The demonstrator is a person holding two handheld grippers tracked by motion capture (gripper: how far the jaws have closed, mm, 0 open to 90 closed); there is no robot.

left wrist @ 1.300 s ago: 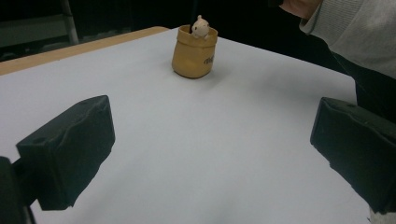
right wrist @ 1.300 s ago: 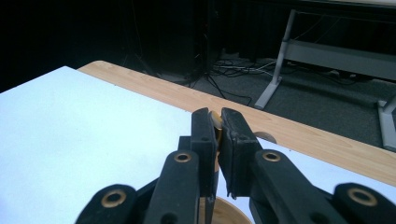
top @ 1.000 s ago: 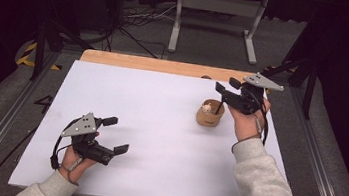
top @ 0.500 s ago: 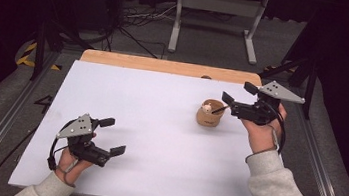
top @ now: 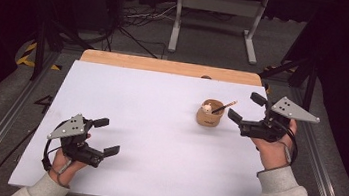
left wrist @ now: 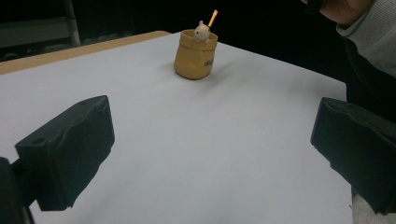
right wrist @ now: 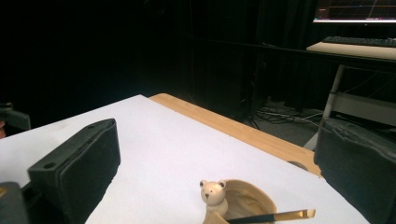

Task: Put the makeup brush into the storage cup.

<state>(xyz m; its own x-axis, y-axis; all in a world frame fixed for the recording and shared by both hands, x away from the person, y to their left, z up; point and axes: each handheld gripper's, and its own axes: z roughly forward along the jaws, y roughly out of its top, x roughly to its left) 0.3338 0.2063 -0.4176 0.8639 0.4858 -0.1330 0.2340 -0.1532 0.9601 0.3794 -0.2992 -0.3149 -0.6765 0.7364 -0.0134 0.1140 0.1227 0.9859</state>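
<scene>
White sheet covers the bench [top: 157, 141], its bare wooden edge showing at the far side. Left hand-held gripper [top: 107, 135] rests low near the front edge, jaws spread, nothing between them. Tan cup [top: 209, 117], bearing a small bear figure [top: 207, 107] and a pencil [top: 224, 107], stands right of centre. Right hand-held gripper [top: 244, 108], just beside it, has just been opening and holds nothing. Risk: a careless sweep could catch the protruding pencil and tip the cup. Dark floor, cables and a stand [top: 217, 20] lie beyond.
</scene>
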